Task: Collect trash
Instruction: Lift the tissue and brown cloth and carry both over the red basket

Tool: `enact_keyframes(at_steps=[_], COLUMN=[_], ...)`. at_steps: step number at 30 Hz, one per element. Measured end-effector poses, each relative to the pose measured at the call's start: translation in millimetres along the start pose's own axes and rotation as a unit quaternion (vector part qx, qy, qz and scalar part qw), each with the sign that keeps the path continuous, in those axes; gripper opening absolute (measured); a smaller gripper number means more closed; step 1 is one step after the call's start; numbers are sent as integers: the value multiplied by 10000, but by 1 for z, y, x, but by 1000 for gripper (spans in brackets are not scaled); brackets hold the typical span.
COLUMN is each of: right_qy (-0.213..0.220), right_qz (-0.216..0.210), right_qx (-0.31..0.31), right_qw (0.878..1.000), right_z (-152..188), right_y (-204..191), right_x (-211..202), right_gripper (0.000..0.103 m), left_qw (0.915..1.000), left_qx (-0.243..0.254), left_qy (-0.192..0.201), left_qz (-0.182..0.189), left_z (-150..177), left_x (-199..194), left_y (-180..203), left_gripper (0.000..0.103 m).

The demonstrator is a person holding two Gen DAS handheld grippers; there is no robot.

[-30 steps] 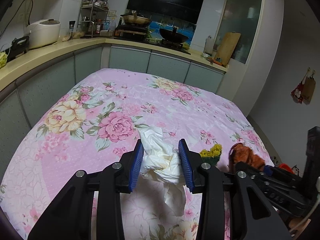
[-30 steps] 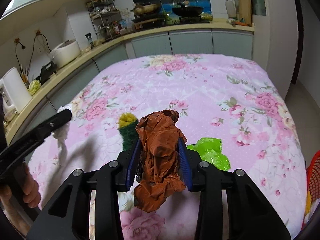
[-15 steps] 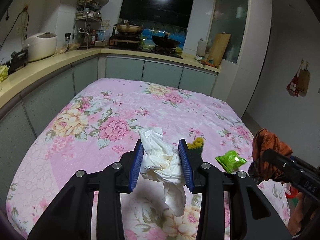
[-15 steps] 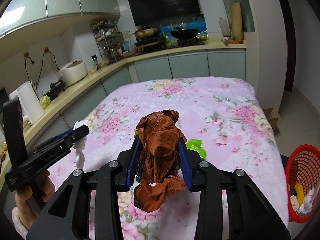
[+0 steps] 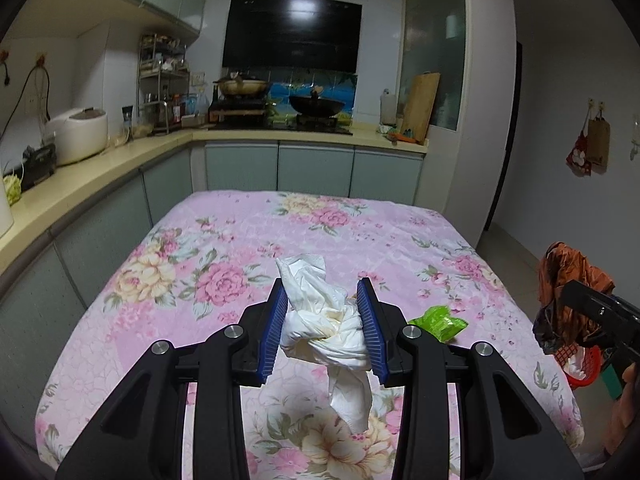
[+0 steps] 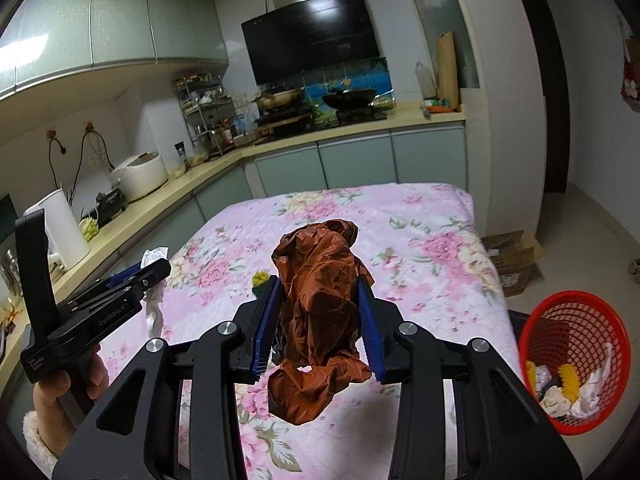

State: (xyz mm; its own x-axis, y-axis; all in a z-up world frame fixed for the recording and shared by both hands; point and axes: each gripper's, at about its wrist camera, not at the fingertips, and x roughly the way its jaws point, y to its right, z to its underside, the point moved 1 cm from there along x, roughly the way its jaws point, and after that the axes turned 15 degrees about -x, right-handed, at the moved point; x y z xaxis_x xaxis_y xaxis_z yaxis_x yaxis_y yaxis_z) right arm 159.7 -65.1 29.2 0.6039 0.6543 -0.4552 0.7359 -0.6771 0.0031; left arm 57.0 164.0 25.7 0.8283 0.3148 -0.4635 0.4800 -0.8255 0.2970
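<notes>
My left gripper (image 5: 322, 296) is shut on a crumpled white tissue (image 5: 320, 320) and holds it above the floral table (image 5: 224, 240). My right gripper (image 6: 320, 292) is shut on a crumpled brown wrapper (image 6: 320, 304), also above the table. The wrapper also shows in the left wrist view (image 5: 568, 280) at the right edge. A red mesh basket (image 6: 576, 360) with several bits of trash stands on the floor to the right of the table. A green wrapper (image 5: 438, 322) and a yellow-green scrubber (image 6: 260, 280) lie on the table.
Kitchen counters (image 5: 100, 164) run along the left and back walls with a rice cooker (image 5: 78, 134) and a stove with pans. A cardboard box (image 6: 516, 260) sits on the floor beyond the basket.
Both grippers have lifted up and back from the table with their loads. The red basket has come into the right wrist view.
</notes>
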Motion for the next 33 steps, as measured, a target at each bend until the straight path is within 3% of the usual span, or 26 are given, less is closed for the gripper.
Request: enact_keyframes(at_steps=[13,33], right_qy=[182,127], right_qz=[306,911], right_qx=[125,373], right_qw=[9993,9951], right_z=[1,6], right_y=[18,53], right_x=[-22,-41], right_gripper=[37,37], left_qw=[9997,9980], left_qx=[201,540], left_qy=[169,63], left_qz=[10,312], left_z=[-2,4], left_x=[-11,2], left_y=[17,60], left_gripper=[35,35])
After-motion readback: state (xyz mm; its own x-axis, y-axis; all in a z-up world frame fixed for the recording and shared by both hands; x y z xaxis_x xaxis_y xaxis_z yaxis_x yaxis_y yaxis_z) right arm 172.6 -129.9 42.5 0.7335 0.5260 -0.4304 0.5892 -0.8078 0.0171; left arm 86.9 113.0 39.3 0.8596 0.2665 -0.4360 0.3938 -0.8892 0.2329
